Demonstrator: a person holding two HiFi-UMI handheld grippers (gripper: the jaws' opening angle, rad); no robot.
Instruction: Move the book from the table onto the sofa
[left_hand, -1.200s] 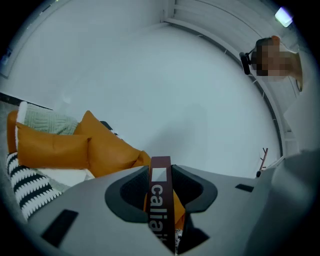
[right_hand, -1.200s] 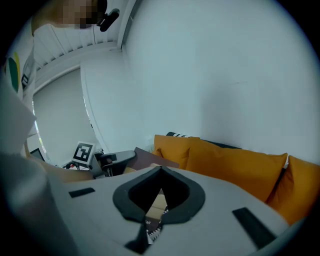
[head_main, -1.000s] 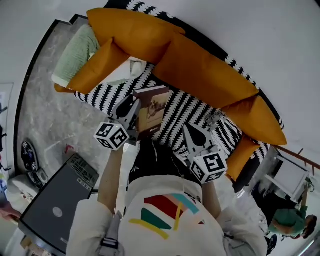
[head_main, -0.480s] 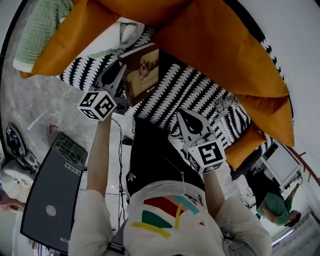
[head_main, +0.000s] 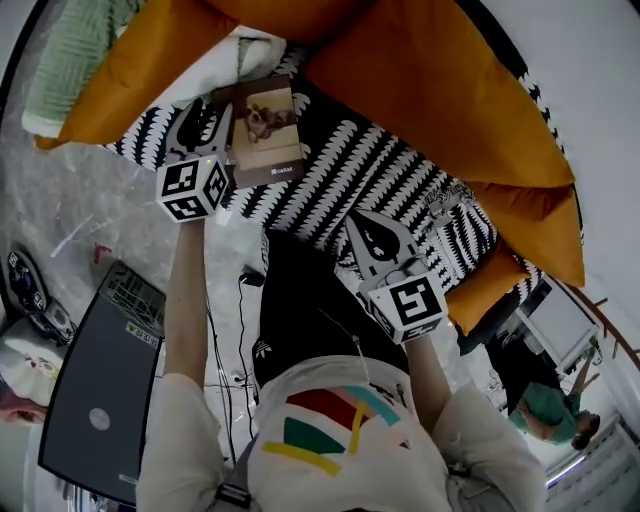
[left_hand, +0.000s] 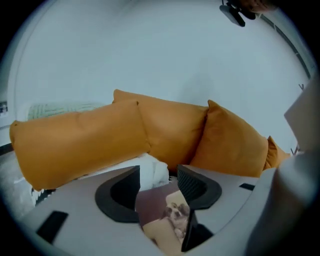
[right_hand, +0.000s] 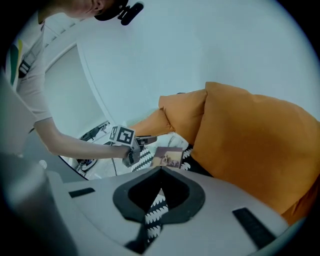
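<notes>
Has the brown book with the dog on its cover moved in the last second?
Yes: the book has settled flat onto the black-and-white zigzag sofa cover, nearer the white cushion.

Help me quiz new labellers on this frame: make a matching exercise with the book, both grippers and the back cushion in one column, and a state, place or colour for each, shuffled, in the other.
Column one
1. book
2. left gripper
3. right gripper
4. back cushion

Column two
a. orange
b. jaws together, nothing in them
c. lying on the patterned seat
d. jaws apart

Pairs: 1-c, 2-d, 3-b, 4-a.

The left gripper's jaws have just been opening, with the book between them.
</notes>
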